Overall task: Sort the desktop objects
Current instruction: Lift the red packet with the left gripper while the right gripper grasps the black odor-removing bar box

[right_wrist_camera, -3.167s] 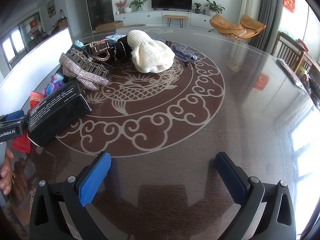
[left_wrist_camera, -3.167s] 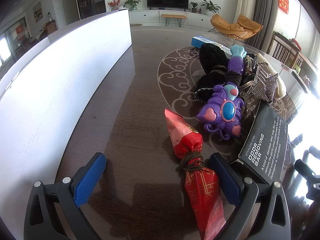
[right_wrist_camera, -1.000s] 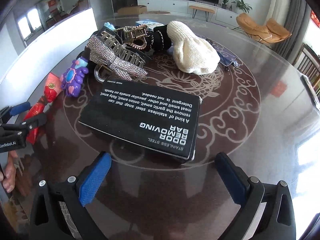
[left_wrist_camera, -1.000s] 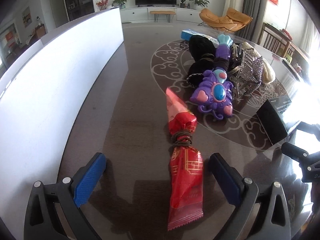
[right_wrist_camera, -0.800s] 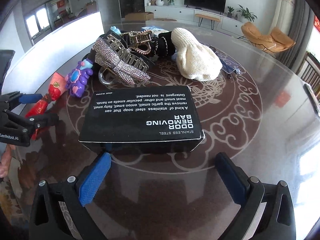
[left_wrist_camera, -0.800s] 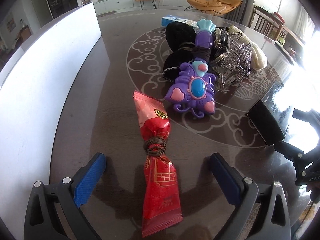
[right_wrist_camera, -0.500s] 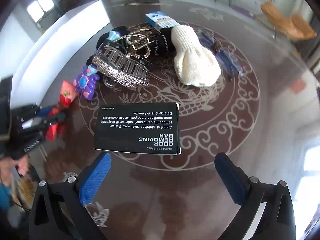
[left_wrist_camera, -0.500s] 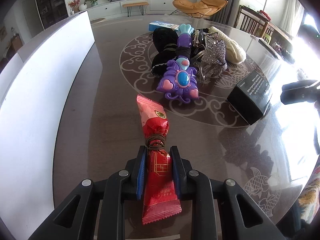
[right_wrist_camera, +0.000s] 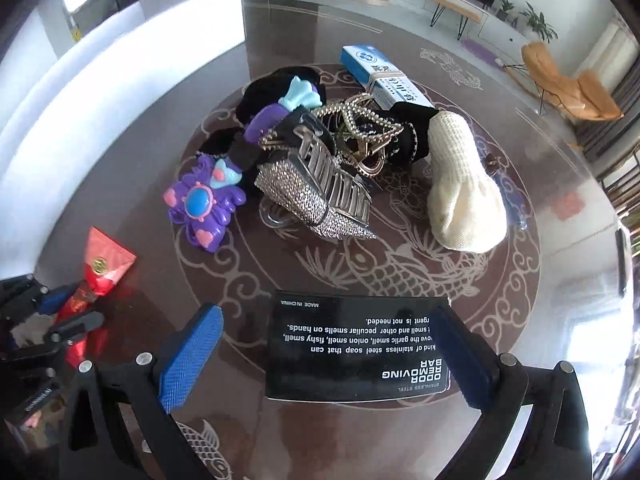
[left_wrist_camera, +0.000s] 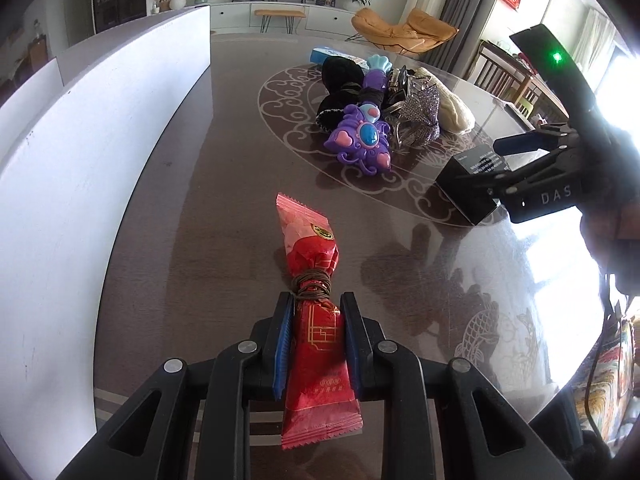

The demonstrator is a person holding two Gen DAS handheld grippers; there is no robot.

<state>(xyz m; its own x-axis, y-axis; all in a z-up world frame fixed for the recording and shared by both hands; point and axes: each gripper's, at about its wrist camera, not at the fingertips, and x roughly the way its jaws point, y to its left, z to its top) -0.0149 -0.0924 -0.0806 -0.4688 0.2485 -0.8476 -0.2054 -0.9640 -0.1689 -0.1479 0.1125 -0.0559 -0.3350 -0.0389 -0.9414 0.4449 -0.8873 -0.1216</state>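
Observation:
In the left wrist view my left gripper (left_wrist_camera: 316, 314) is shut on the lower half of a red snack packet (left_wrist_camera: 308, 240) tied at its middle with brown string; the packet points away over the dark table (left_wrist_camera: 224, 184). The right wrist view shows the packet (right_wrist_camera: 106, 262) and the left gripper (right_wrist_camera: 60, 312) at the far left. My right gripper (right_wrist_camera: 328, 316) is open and straddles a black "Odor Removing Bar" box (right_wrist_camera: 356, 344). Its right pad lies along the box's edge and its left pad stands clear. The right gripper (left_wrist_camera: 516, 160) hangs over the box (left_wrist_camera: 468, 184).
A heap lies on the table's round pattern: a purple toy (right_wrist_camera: 200, 204), a rhinestone hair claw (right_wrist_camera: 316, 196), a cream knitted hat (right_wrist_camera: 460, 184), a blue-and-white box (right_wrist_camera: 380, 76) and black fabric pieces. A white panel (left_wrist_camera: 80, 152) runs along the left edge.
My left gripper has shut on the red packet, which lay loose between its open fingers. My right gripper has come closer over the black box, which now sits between its fingers.

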